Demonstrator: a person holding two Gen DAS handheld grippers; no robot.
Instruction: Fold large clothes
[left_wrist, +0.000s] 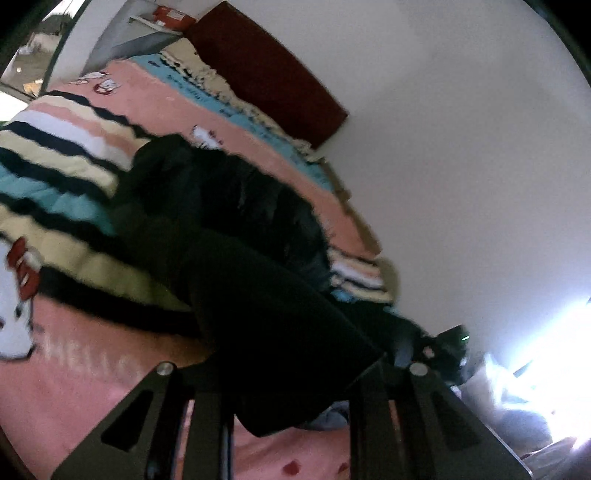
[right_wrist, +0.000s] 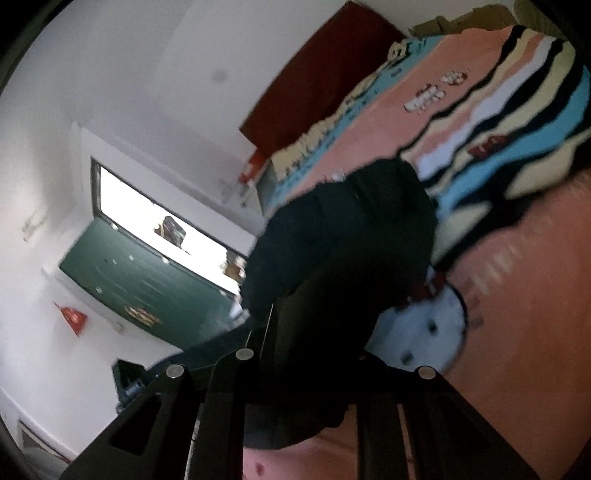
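A large black garment (left_wrist: 229, 206) lies across the pink and striped blanket (left_wrist: 66, 155) on the bed. My left gripper (left_wrist: 291, 398) is shut on a fold of the black garment, which drapes over the gap between its fingers and lifts off the bed. In the right wrist view the same garment (right_wrist: 343, 229) hangs from my right gripper (right_wrist: 306, 402), which is shut on another part of it. Both views are tilted and blurred. The fingertips are hidden by the cloth.
A dark red headboard (left_wrist: 269, 70) stands against the white wall (left_wrist: 461, 147). A green door (right_wrist: 140, 280) and a bright doorway (right_wrist: 147, 218) show in the right wrist view. The blanket (right_wrist: 517, 258) with a cartoon print covers the bed.
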